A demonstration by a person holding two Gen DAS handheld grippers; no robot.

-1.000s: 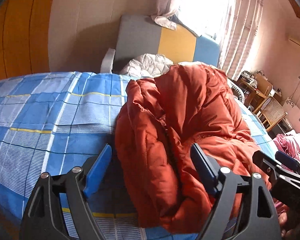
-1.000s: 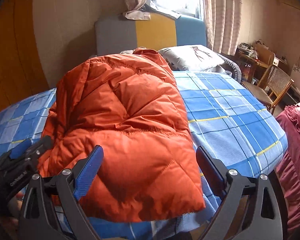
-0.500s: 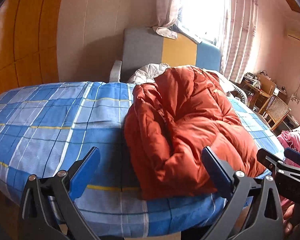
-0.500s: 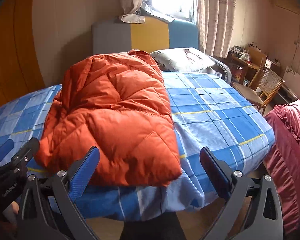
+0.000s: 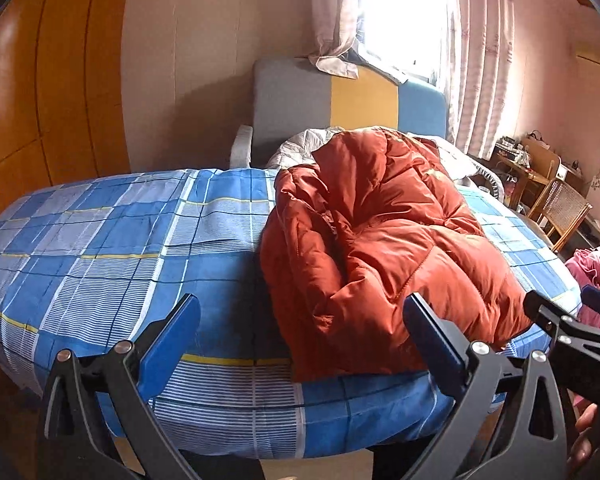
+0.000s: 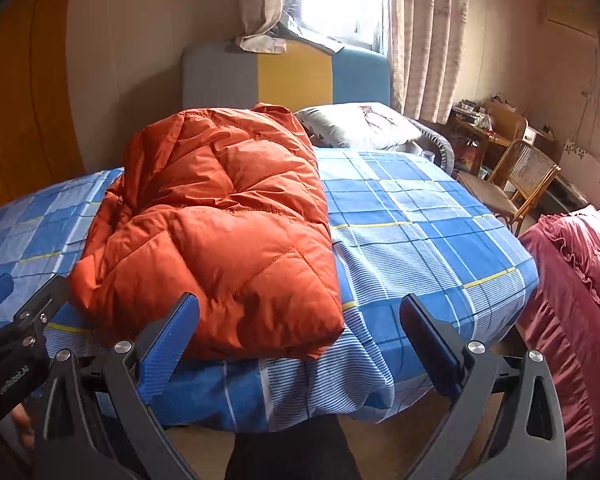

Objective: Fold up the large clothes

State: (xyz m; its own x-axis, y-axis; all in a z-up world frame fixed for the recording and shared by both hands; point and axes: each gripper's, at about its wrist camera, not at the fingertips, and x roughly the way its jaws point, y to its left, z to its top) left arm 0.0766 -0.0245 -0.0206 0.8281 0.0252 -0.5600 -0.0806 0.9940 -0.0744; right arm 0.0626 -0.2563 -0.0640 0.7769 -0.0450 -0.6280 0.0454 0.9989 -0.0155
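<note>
My puffy quilted orange down jacket lies folded into a thick bundle on the blue plaid bedsheet, near the bed's front edge. My left gripper and right gripper have both just been opening; each gapes wide, empty, short of the jacket. The fold looks done to me; next I'd only press it flatter.

Jacket orange; bedsheet blue-white plaid, yellow lines; blanket pink.
</note>
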